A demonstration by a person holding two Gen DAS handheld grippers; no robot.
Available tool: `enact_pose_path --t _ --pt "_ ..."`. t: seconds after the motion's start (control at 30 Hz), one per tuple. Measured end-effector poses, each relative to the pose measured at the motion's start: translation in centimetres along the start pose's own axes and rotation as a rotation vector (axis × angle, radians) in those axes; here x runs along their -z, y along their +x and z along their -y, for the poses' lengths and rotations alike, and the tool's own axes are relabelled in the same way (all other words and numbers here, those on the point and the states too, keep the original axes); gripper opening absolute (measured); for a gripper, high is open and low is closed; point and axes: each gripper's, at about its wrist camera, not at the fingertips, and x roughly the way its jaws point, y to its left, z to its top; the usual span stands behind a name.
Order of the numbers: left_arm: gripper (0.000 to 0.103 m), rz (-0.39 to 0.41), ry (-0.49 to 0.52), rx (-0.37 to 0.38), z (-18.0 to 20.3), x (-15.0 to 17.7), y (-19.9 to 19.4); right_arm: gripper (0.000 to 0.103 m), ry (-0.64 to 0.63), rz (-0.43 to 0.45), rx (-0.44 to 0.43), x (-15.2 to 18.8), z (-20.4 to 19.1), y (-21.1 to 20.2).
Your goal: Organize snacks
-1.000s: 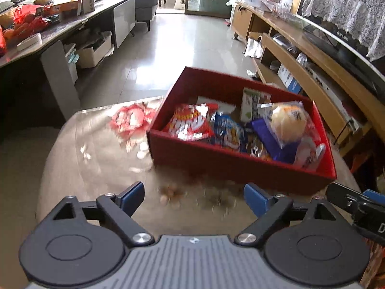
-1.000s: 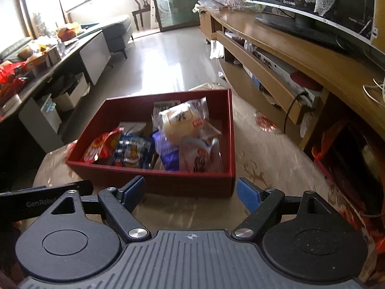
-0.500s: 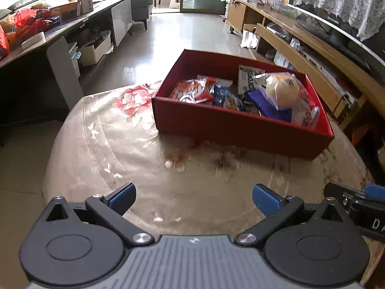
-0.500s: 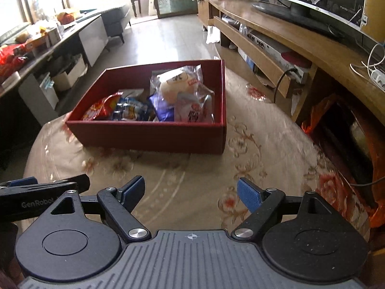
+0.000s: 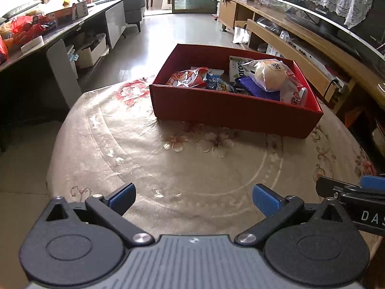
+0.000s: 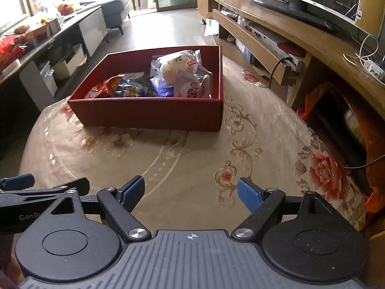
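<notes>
Looking along the left gripper (image 5: 192, 198), its blue fingers (image 5: 121, 197) stand wide apart with nothing between them; they have just been opening, and only bare floral tablecloth lies under them. The red box (image 5: 231, 110) sits well ahead on the round table (image 5: 101, 144), and the snacks are gathered inside it: a red chip bag (image 5: 189, 79), a blue packet (image 5: 220, 85), a green-and-white box (image 5: 237, 71) and a wrapped round bun (image 5: 270, 77) piled toward its right end. No loose snack shows on the cloth, so the packing looks finished. The other gripper's arm pokes in at the right edge.

From the right gripper (image 6: 191, 192), the fingers (image 6: 247, 195) are likewise apart and empty, hovering over the cloth well short of the red box (image 6: 149, 114). The bun (image 6: 175, 66) rises above the rim. A wooden TV stand (image 6: 300, 38) runs close along the table's right, with an orange bag (image 6: 317, 96) beside it; nothing lies between the fingers and the box.
</notes>
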Motion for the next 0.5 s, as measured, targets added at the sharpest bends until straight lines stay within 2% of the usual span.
enact_pose_path --t 0.5 --pt "0.103 0.005 0.004 -0.008 -0.29 0.81 -0.86 0.089 -0.009 -0.006 -0.011 0.76 -0.24 -0.63"
